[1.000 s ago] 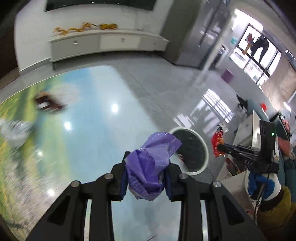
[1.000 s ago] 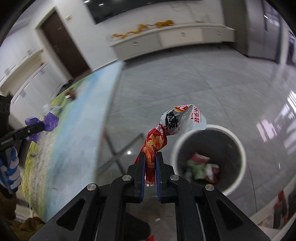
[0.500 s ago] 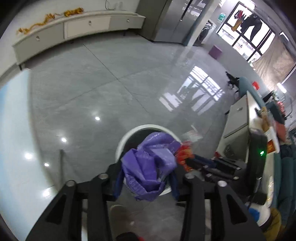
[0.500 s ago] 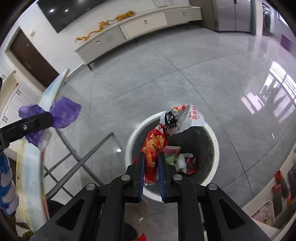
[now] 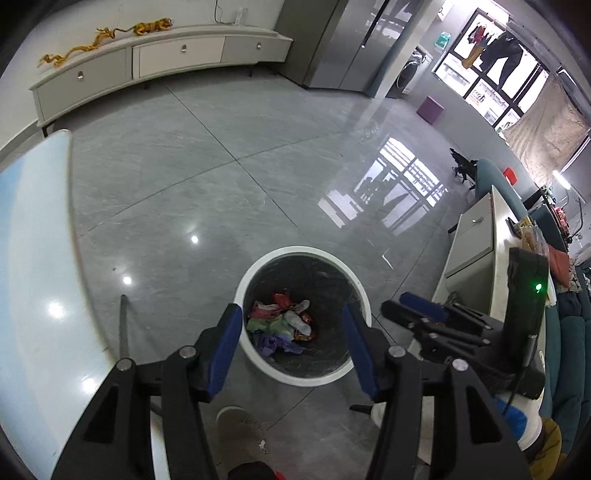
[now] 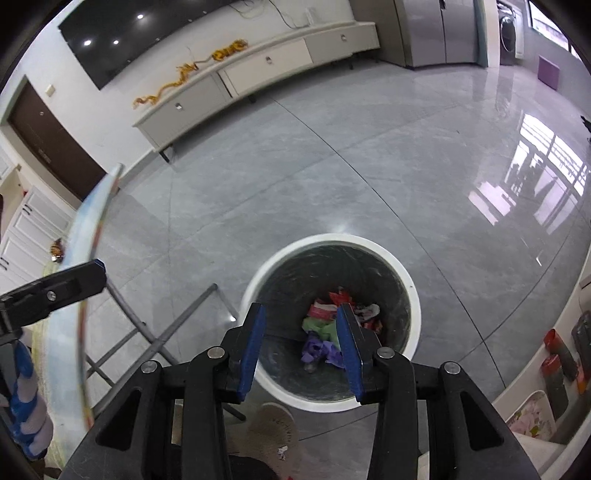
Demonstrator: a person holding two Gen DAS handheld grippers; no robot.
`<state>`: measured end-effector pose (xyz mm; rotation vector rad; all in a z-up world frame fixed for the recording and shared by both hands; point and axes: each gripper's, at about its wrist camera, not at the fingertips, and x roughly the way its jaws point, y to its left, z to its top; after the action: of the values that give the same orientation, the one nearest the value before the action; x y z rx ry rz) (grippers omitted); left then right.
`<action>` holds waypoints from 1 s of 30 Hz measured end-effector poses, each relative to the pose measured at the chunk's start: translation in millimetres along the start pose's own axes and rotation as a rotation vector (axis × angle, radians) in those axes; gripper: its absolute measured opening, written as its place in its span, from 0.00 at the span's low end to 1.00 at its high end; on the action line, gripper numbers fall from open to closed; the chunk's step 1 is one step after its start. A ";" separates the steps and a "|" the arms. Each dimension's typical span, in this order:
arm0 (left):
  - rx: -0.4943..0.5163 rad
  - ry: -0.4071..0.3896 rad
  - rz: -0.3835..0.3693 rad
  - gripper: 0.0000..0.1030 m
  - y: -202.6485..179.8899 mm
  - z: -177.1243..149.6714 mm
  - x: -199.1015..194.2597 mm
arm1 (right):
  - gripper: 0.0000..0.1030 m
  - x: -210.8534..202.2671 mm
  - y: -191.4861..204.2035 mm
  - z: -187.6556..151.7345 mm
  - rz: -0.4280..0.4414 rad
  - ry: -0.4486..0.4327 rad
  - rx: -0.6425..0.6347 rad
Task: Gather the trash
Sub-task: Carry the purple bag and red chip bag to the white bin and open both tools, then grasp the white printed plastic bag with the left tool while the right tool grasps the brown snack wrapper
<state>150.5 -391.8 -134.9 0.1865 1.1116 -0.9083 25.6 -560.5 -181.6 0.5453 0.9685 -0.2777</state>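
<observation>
Where the grey tiled floor point(image 5: 229, 155) met the near edge of both views, a white-rimmed trash bin point(image 5: 258, 362) stood with a dark liner, and in its bottom lay the trash: a crumpled purple bag point(image 6: 319, 350) nearest, then green, red and white snack wrappers point(image 5: 286, 317) heaped behind it. No writing on any wrapper could be read. The left gripper point(image 5: 291, 349) hung over the bin with its blue-padded jaws spread roughly halfway and nothing between them; they had just been opening. The right gripper point(image 6: 301, 345) hung likewise, its jaws parted a little less, empty, also just opening. A slipper point(image 6: 275, 430) showed near the bin. To the left ran a glossy table edge point(image 5: 33, 258) on folding metal legs point(image 6: 159, 338). Far off stood a long white cabinet point(image 5: 155, 62) bearing a yellow dragon figure point(image 5: 74, 50). Only the left view showed the barred window point(image 5: 495, 88) and teal sofa point(image 5: 569, 350); only the right showed the brown door point(image 6: 55, 147) and wall screen point(image 6: 155, 33).
</observation>
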 end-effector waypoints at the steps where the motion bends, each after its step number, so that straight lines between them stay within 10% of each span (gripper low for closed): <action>1: 0.005 -0.013 0.012 0.52 2.8 -4.0 -9.7 | 0.39 -6.8 4.8 -1.7 0.008 -0.012 -0.008; 16: -0.209 -0.211 0.226 0.61 144.4 -82.7 -155.2 | 0.47 -62.1 106.8 -8.9 0.052 -0.074 -0.171; 30: -0.523 -0.315 0.418 0.67 320.4 -151.1 -236.4 | 0.59 -22.0 242.9 3.0 0.154 -0.002 -0.384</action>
<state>240.9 23.2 -103.1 -0.1497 0.9314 -0.2448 126.8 -360.3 -85.8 0.2645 0.9431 0.0477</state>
